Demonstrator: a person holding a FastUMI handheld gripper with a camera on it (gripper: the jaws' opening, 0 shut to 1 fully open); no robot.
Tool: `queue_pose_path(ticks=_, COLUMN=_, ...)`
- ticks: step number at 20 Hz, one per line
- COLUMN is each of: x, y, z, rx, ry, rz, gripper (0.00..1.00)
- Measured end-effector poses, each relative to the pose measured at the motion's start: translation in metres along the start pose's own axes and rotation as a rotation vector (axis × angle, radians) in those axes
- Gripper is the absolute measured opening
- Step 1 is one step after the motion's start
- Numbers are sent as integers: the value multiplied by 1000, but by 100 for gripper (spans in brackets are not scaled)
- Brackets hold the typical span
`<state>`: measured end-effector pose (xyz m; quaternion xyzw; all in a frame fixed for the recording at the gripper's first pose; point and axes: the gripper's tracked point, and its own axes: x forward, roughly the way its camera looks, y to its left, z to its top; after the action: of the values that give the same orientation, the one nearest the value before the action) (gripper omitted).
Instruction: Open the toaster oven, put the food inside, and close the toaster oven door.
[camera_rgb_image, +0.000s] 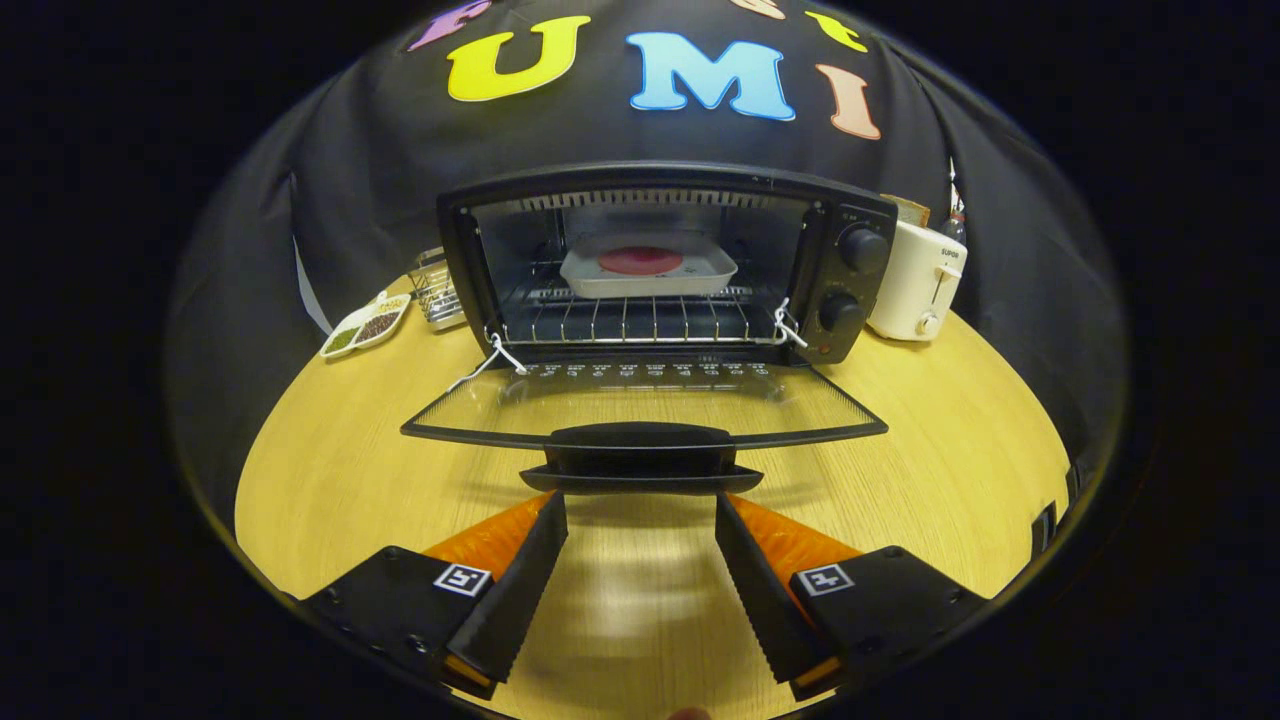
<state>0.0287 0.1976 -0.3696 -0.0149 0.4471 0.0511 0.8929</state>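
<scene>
A black toaster oven (850, 215) stands on the wooden table with its glass door (640, 400) folded down flat toward me. Inside, on the wire rack (630, 322), sits a white tray (690, 280) holding a round red piece of food (640, 261). The door's black handle (640, 455) lies just ahead of my fingertips. My gripper (640, 505) is open, its two black serrated fingers (525, 585) spread wide just below the handle, with nothing between them.
A white pop-up toaster (915, 280) stands right of the oven. Left of the oven are a wire rack basket (435, 290) and a white divided dish (365, 325) with dark and green contents. Bare wooden table (330, 470) lies on both sides of the door.
</scene>
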Motion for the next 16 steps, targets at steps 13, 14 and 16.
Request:
queue_pose_path(ticks=13, x=-14, y=-5, z=40, rx=-59, ry=-152, rz=-12, gripper=95)
queue_pose_path(ticks=14, x=-16, y=-5, z=48, rx=-76, ry=-183, rz=-13, gripper=95)
queue_pose_path(ticks=16, x=-18, y=-5, z=69, rx=-94, ry=-243, rz=-8, gripper=96)
